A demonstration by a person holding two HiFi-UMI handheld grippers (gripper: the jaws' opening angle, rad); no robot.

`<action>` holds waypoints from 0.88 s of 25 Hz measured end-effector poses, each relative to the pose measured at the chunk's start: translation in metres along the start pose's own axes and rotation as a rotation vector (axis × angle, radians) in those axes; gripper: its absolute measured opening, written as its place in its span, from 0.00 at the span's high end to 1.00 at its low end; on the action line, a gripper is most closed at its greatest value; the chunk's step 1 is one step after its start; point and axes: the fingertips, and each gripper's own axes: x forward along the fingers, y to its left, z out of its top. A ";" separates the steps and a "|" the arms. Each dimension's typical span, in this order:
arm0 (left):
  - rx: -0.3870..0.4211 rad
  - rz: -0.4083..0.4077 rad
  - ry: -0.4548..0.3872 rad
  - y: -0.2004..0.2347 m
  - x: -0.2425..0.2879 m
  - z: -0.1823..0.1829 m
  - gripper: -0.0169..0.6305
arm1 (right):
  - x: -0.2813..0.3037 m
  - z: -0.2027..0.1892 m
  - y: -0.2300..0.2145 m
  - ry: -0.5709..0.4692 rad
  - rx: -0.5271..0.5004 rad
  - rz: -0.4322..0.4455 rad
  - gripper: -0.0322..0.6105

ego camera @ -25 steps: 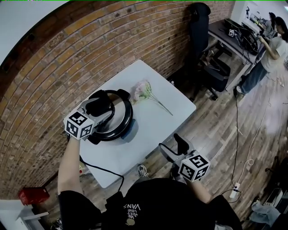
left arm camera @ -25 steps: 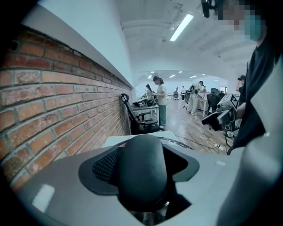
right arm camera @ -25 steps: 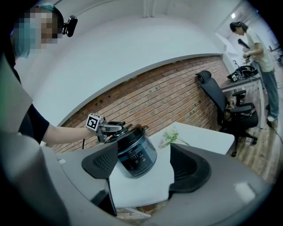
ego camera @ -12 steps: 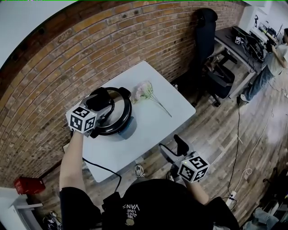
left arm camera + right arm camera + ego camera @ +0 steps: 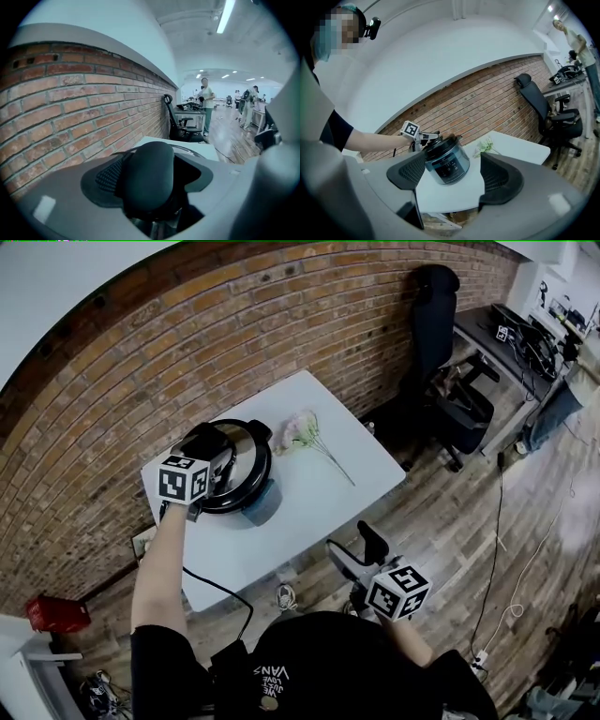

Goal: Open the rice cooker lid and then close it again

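1. Two hand-held grippers are in play, one in each hand of a person point(image 5: 319, 671) in a black shirt who stands at the near edge of one white table point(image 5: 323, 498).
2. Nearest the camera, the right gripper point(image 5: 354, 549) hangs off the table's near edge, over the wooden floor point(image 5: 487, 521). Its two jaws are spread with nothing between them, and one marker cube point(image 5: 398, 592) sits on its back.
3. One black cord point(image 5: 220, 594) loops below the table's near-left corner.
4. One rice cooker point(image 5: 447, 166) stands on the left end of the table, close to the wall. Its lid point(image 5: 440, 144) is down on the pot.
5. Reaching over the cooker from the left is the left gripper point(image 5: 214, 452), which carries the second marker cube point(image 5: 183, 481). Its two jaws have just been opening and stand wide. The lid's single black handle point(image 5: 150, 180) sits between them, straddled rather than clamped.
6. One sprig of pale pink flowers point(image 5: 302, 427) lies flat on the table just beyond the cooker, near it but not touching.
7. One brick wall point(image 5: 187, 343) runs behind the table.
8. One black office chair point(image 5: 439, 315) stands by the wall past the table's far corner.
9. One desk point(image 5: 487, 329) loaded with dark gear sits beyond the chair.
10. Farthest off, in the left gripper view, at least three people point(image 5: 205, 101) stand down the long room, too small to make out further.
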 end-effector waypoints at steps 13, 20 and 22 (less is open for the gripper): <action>0.021 0.172 -0.037 0.002 -0.023 0.000 0.45 | -0.037 0.005 -0.013 0.028 -0.042 0.081 0.39; 0.011 0.221 -0.170 -0.045 -0.077 0.010 0.46 | -0.052 0.004 -0.026 0.085 -0.077 0.173 0.39; 0.018 0.240 -0.208 -0.063 -0.098 0.009 0.46 | -0.054 0.003 -0.025 0.102 -0.088 0.212 0.39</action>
